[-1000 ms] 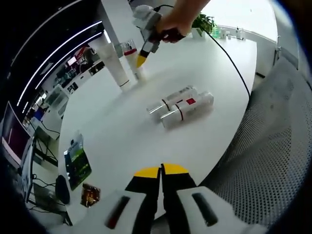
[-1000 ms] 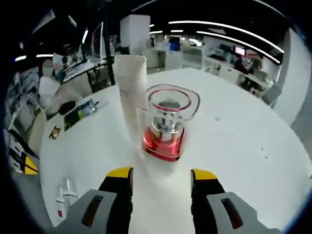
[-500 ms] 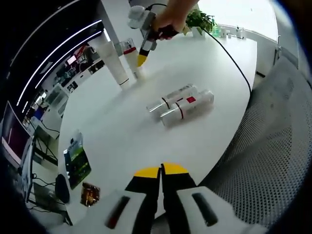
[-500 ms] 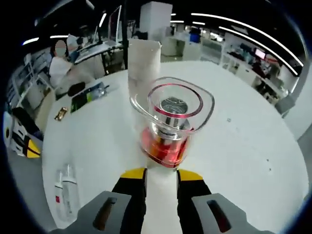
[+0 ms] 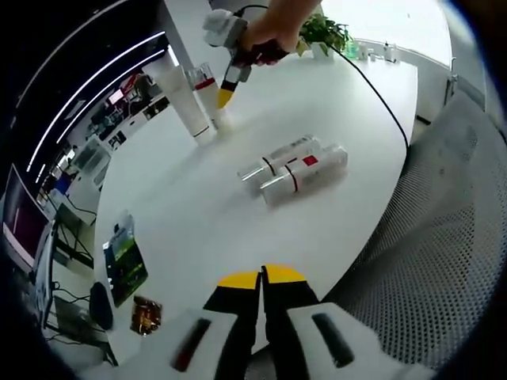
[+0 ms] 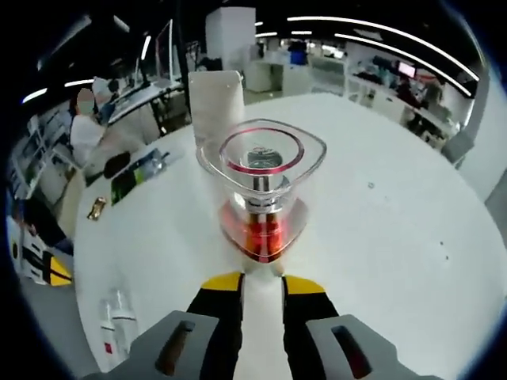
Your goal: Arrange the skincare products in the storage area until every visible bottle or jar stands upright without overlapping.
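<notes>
A bottle with a clear cap and red liquid (image 6: 261,198) stands just ahead of my right gripper (image 6: 261,281), whose jaws are shut on its lower end. A tall white tube (image 6: 215,103) stands upright close behind it. In the left gripper view, a hand holds the right gripper (image 5: 225,96) at the red bottle (image 5: 208,84), beside the white tube (image 5: 187,103) at the far side of the round white table (image 5: 198,214). Two white bottles (image 5: 295,166) with red labels lie side by side in mid-table, touching. My left gripper (image 5: 261,279) hangs shut at the near table edge, holding nothing.
A green packet (image 5: 125,265), a small brown packet (image 5: 146,315) and a dark object (image 5: 101,305) lie near the table's left edge. A black cable (image 5: 376,95) runs across the far side past a plant (image 5: 329,36). A person sits beyond the table (image 6: 83,131).
The right jaws went from wide open to shut on the red bottle's base, and the right gripper moved in closer. The left gripper and the lying bottles have not moved.
</notes>
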Available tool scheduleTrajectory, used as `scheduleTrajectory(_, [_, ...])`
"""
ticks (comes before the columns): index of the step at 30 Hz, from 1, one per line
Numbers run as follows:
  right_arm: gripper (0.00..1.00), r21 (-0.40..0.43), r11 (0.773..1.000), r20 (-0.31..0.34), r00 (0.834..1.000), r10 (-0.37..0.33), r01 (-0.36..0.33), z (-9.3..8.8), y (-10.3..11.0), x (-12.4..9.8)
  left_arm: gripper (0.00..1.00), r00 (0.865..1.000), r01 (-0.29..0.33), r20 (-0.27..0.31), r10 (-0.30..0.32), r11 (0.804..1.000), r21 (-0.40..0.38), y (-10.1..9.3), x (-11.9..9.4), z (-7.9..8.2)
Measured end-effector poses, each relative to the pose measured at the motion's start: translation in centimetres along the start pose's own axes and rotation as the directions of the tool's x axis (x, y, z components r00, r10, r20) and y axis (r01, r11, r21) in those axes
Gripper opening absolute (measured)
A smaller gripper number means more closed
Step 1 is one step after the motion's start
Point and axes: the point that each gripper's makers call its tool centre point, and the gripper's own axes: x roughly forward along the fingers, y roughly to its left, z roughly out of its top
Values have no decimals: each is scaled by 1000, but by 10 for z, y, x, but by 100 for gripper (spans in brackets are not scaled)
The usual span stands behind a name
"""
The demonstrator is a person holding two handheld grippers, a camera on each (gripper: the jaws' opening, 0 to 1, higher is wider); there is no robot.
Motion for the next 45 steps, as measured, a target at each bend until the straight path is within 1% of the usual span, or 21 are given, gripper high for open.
scheduleTrajectory(6, [13, 3, 1000, 4, 1000, -2, 2, 2, 0, 1, 2, 1000, 1, -1, -1, 1000, 0, 0, 0, 0])
scheduleTrajectory(19, [15, 36, 999, 17, 1000, -10, 9, 6, 1, 6, 2, 1000, 0, -2, 0, 1000, 1, 0, 0, -1])
scheduleTrajectory(34, [17, 43, 999, 17, 1000, -19, 18, 7, 1, 8, 2, 1000, 0, -2, 0, 1000, 0, 0, 1, -1])
scheduleTrajectory(41, [20, 55, 998, 28, 999, -27, 26, 8, 3, 7, 2, 1000, 0, -3, 0, 1000, 1, 0, 0, -1])
scheduleTrajectory(45, [24, 49, 998, 7, 999, -31, 31, 1, 7, 6, 2, 1000, -2, 0, 2, 1000, 0, 1, 0, 0])
